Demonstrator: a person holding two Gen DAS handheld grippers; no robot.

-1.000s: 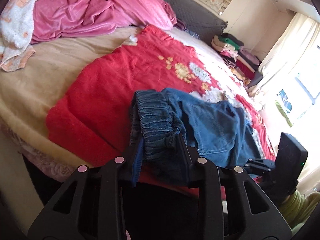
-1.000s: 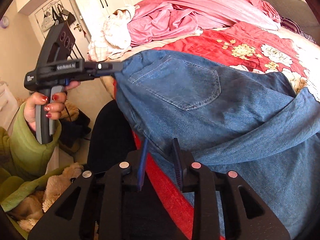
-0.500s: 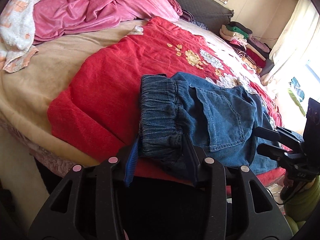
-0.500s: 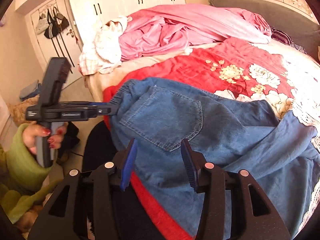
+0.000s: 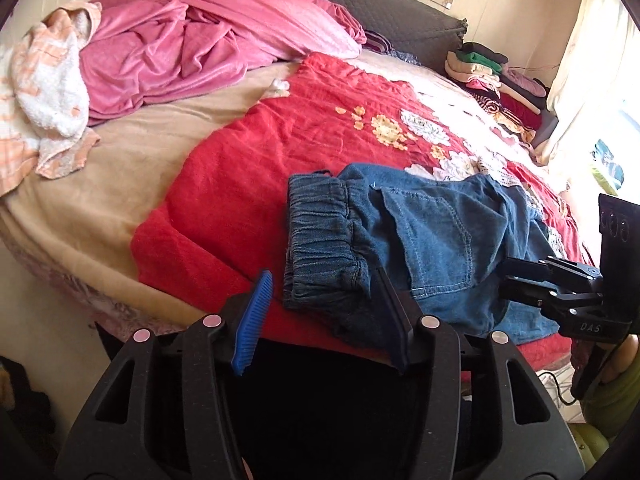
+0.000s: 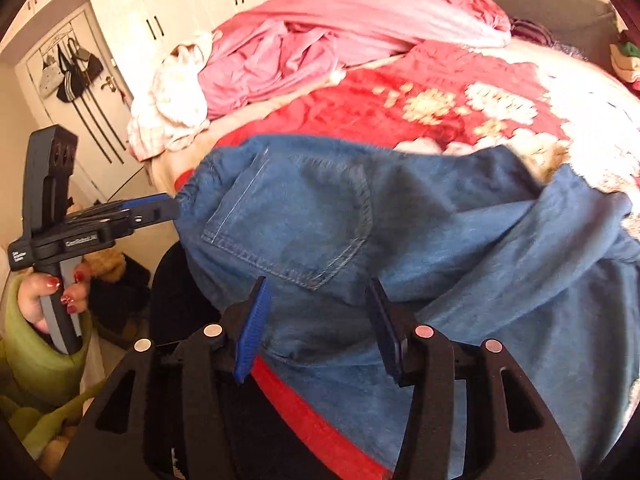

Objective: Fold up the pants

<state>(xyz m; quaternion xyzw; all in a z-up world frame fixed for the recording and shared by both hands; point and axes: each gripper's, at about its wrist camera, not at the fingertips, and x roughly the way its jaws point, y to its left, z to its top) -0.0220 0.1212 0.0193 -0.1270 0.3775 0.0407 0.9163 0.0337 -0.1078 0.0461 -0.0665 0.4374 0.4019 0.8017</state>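
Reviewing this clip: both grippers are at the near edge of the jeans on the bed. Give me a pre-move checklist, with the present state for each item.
1. left gripper released: ok. Its jaws have just been opening and stand apart, with the elastic waistband between them, unpinched.
2. right gripper released: ok. Its jaws have also just been opening, with denim between them but not clamped.
3. jeans resting on the red blanket: ok.
4. Fold lying flat: not ok; the cloth bunches at the waistband and wrinkles on the far right.
5. Edges lined up: cannot tell; the lower layers are hidden.
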